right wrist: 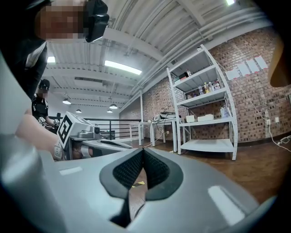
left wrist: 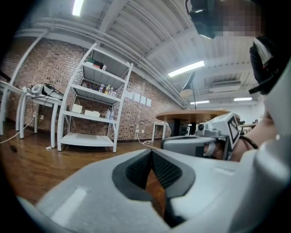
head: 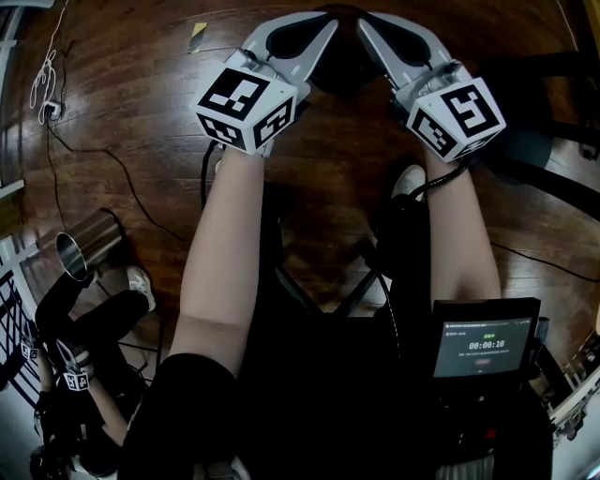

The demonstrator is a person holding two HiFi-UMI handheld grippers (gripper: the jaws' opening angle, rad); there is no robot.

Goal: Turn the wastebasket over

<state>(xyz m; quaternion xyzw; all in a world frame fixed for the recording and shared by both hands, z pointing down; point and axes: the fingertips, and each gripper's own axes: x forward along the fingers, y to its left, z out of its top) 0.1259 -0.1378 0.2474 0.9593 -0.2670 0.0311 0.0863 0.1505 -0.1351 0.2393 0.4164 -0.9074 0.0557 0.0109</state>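
Note:
In the head view a shiny metal wastebasket [head: 91,244] lies tilted on the wooden floor at the far left, its dark mouth towards the lower left. Both grippers are held far from it at the top of the view. My left gripper [head: 328,25] and my right gripper [head: 362,25] point towards each other, tips nearly meeting. Each is shut with nothing between its pads, as the left gripper view [left wrist: 151,153] and the right gripper view [right wrist: 142,149] show. A dark rounded shape [head: 343,58] sits on the floor between them; I cannot tell what it is.
Another person [head: 80,375] crouches at the lower left beside the wastebasket. Cables [head: 122,173] trail over the floor. A small screen [head: 484,339] hangs at my chest. White shelves [left wrist: 93,107] stand by the brick wall, a round table [left wrist: 193,116] further off, dark furniture [head: 548,112] at the right.

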